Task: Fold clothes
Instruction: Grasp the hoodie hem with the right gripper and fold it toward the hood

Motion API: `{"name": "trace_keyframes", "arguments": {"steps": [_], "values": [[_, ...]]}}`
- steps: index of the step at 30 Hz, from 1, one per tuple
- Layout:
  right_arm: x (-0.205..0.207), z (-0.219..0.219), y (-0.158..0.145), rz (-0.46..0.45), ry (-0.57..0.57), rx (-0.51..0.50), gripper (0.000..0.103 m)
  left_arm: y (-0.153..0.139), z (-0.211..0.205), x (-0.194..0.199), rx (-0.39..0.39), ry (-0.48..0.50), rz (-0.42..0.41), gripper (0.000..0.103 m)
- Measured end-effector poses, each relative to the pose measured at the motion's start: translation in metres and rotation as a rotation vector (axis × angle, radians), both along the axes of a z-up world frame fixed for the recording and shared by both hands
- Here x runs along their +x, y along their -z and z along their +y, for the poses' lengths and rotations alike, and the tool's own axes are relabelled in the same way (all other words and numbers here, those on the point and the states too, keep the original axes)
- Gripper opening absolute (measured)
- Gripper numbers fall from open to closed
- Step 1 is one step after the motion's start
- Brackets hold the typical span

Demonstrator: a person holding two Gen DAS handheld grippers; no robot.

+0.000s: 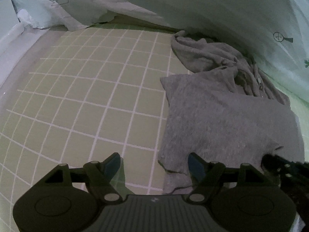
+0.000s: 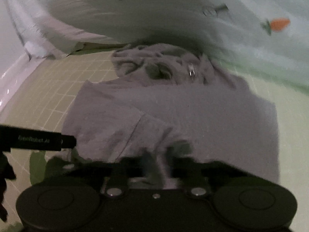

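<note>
A grey garment (image 1: 222, 119) lies on the green grid mat (image 1: 87, 96), its far part bunched up (image 1: 212, 58) with a metal eyelet (image 2: 191, 71) showing. My left gripper (image 1: 154, 165) is open just above the mat at the garment's near left corner. Its right blue pad (image 1: 196, 166) is over the cloth edge and its left pad (image 1: 114, 164) over bare mat. In the blurred right wrist view my right gripper (image 2: 160, 164) is shut, with a fold of the grey garment (image 2: 173, 116) pinched up between its fingers. The left gripper's black body (image 2: 38, 141) shows at that view's left edge.
A pale printed sheet (image 1: 212, 9) hangs over the far side of the mat, with a carrot print (image 2: 280, 24) on it. A white ledge (image 1: 11, 44) borders the mat on the left. Bare mat stretches left of the garment.
</note>
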State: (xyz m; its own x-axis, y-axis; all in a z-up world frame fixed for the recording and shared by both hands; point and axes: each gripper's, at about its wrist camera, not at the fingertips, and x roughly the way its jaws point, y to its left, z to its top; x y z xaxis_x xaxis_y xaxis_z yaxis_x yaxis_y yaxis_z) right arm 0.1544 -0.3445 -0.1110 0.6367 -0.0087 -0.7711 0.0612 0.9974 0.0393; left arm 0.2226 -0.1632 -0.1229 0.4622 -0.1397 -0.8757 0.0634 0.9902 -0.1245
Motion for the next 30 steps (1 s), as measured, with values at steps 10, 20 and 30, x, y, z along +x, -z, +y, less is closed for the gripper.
{"name": "trace_keyframes", "arguments": {"steps": [10, 20, 30], "values": [[-0.013, -0.08, -0.048, -0.124, 0.205, 0.069, 0.002, -0.029, -0.016, 0.003, -0.047, 0.053, -0.089, 0.081], [-0.007, -0.132, 0.006, 0.067, 0.335, 0.013, 0.012, -0.008, -0.046, 0.012, 0.018, 0.127, -0.026, 0.082], [-0.027, -0.143, 0.015, 0.045, 0.428, 0.075, 0.063, -0.005, -0.036, 0.01, 0.01, 0.122, -0.002, 0.085]]}}
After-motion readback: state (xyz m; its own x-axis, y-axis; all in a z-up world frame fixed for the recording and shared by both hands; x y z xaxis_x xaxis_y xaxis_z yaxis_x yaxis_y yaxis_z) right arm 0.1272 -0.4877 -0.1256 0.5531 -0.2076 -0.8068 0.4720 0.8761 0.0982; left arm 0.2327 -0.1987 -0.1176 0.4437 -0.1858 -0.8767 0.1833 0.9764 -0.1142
